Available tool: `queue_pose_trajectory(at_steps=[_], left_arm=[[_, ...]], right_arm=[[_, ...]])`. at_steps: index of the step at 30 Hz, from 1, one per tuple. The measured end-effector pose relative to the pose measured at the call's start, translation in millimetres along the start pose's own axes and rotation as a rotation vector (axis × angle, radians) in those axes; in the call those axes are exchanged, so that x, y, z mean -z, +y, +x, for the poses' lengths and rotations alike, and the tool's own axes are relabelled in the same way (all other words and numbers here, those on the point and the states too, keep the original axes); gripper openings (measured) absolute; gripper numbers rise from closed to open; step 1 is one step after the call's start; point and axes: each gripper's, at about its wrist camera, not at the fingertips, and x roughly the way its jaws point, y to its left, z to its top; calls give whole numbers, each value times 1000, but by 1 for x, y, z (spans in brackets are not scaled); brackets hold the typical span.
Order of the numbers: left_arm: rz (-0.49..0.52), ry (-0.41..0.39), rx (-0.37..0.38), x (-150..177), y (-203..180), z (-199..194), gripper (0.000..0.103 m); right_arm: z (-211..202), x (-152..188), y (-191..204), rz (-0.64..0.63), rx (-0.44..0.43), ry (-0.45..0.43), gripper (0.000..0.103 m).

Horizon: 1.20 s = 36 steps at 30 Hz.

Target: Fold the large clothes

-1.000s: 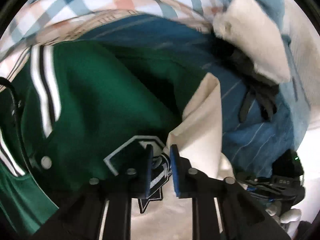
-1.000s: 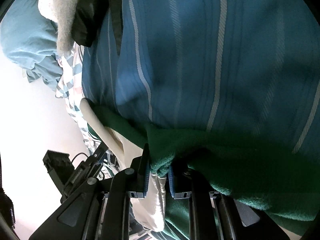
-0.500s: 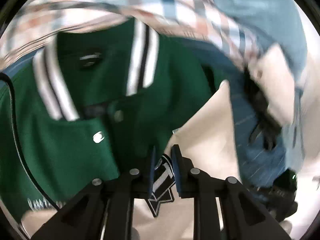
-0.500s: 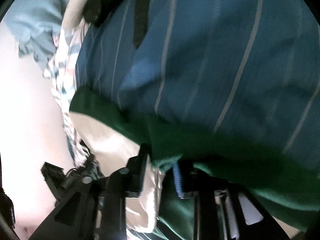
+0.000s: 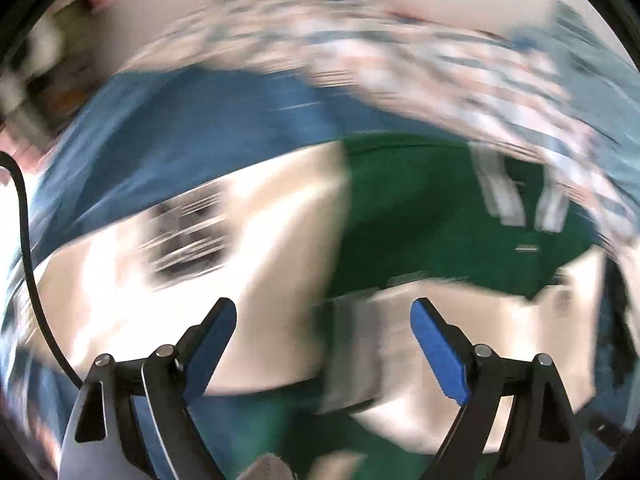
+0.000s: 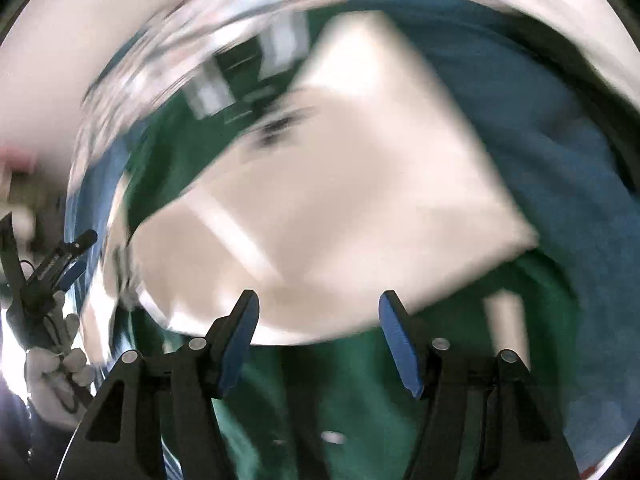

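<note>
Blue striped bedding is lying under a heap of clothes. Both views are blurring. The left gripper and right gripper are opening, nothing between their jaws. The green jacket, cream sleeve folded across it, is lying directly below both, roughly equally near.

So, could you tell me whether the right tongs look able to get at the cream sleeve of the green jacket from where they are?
Probably yes: the right tongs are opening, empty, and the cream sleeve lies uncovered just ahead of them, though motion blur hides detail.
</note>
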Motion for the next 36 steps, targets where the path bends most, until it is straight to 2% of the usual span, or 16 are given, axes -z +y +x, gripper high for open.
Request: queue_pose_trajectory(at_steps=[5, 9, 10, 12, 13, 14, 15, 16, 18, 21, 24, 26, 27, 31, 32, 36], left_arm=[[-306, 142, -182, 50, 148, 13, 89], [-476, 174, -249, 87, 226, 18, 89], [-504, 175, -241, 92, 238, 19, 89], [-546, 178, -235, 101, 256, 21, 89], [-562, 180, -228, 104, 262, 21, 89], [-578, 180, -217, 106, 268, 22, 89], [-596, 179, -209, 108, 274, 22, 89], [-609, 176, -203, 109, 279, 22, 89], [-627, 160, -178, 111, 289, 20, 89], [-638, 138, -154, 109, 299, 18, 89], [-650, 114, -127, 104, 307, 20, 89], [-677, 107, -93, 102, 310, 26, 89], [-693, 107, -72, 103, 311, 28, 89], [-852, 125, 85, 108, 324, 48, 89], [-918, 131, 151, 113, 330, 58, 89], [-1056, 94, 166, 118, 341, 71, 89]], right_arm=[[63, -11, 152, -308, -25, 42, 65], [116, -18, 227, -323, -135, 113, 66], [131, -18, 238, -328, -121, 143, 72], [162, -17, 257, -351, -29, 188, 71], [169, -16, 258, -338, -13, 173, 64], [170, -16, 257, -325, 7, 151, 38], [166, -17, 255, -321, 51, 123, 31], [158, -20, 251, -295, 40, 92, 24], [131, -26, 247, -249, 22, -1, 23], [107, -36, 266, -289, 5, -120, 23], [124, -44, 299, -384, -7, -134, 33], [161, -50, 306, -384, -26, 33, 43], [164, -53, 298, -342, -52, 67, 45], [126, -53, 257, -168, -207, 9, 72], [114, -52, 243, -127, -223, -9, 72], [87, -40, 188, -8, -210, -25, 72]])
